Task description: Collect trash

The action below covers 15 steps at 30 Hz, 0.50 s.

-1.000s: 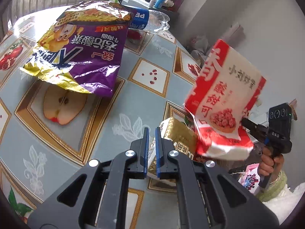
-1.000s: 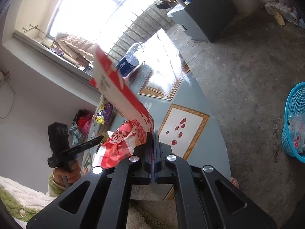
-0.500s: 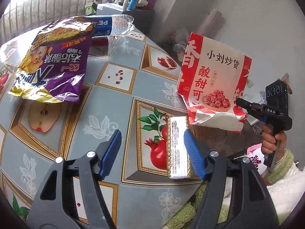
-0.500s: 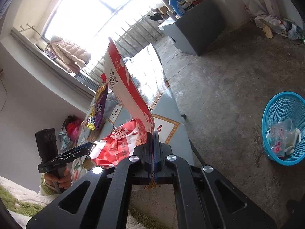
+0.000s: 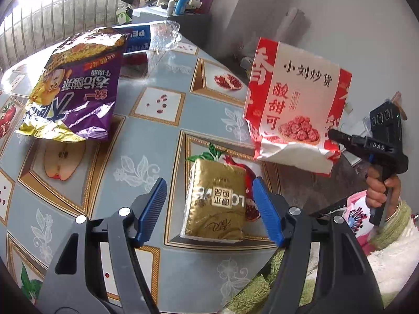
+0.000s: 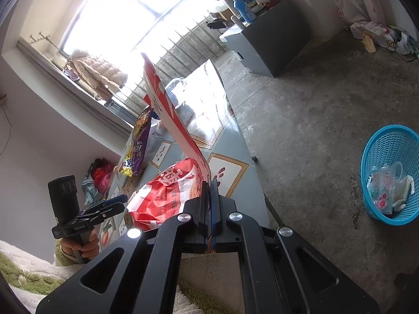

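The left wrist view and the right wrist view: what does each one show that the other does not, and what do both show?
Only the left wrist view shows the gold packet lying on the table, between the fingers of the open left tool.

Only the right wrist view shows the blue basket on the floor, with some trash inside.

Both show the red bag held in the shut right tool, the purple bag and the plastic bottle.

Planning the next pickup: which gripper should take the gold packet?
Left. The left gripper is open, fingers flanking the gold packet; the right gripper already clamps the red snack bag.
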Tool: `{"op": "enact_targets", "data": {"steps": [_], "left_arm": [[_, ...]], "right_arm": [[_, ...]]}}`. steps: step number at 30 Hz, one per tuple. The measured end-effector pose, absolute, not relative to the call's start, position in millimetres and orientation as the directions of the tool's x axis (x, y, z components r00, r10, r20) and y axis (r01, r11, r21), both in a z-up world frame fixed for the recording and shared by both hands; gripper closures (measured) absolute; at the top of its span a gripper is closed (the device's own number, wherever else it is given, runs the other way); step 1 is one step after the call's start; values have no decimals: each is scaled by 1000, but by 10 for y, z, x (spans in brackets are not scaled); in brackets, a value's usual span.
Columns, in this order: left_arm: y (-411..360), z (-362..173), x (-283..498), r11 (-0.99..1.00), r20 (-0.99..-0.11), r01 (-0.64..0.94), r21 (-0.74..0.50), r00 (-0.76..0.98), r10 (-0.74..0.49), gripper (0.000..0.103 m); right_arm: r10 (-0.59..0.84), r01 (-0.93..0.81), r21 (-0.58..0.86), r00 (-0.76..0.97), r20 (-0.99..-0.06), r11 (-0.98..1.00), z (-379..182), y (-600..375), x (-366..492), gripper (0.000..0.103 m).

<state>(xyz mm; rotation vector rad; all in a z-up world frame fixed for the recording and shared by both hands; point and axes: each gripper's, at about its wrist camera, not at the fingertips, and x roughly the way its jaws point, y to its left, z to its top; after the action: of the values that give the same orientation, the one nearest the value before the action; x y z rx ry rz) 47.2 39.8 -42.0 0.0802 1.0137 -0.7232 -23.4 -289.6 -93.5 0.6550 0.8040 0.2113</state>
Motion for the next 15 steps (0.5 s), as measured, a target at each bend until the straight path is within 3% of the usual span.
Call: {"op": "enact_targets", "data": {"steps": [8, 10, 15], "left_arm": [[218, -590, 367, 778, -838, 605, -166, 330, -435, 40], [211, -609, 384, 779, -841, 602, -172, 322, -435, 50], [287, -568, 439, 785, -829, 582, -212, 319, -460, 54]], "right_arm": [[420, 56, 621, 689, -591, 782, -903, -2895, -299, 101], [421, 52, 625, 696, -582, 779, -887, -2894, -320, 101], [412, 47, 635, 724, -554, 771, -816, -2927, -386, 101]]}}
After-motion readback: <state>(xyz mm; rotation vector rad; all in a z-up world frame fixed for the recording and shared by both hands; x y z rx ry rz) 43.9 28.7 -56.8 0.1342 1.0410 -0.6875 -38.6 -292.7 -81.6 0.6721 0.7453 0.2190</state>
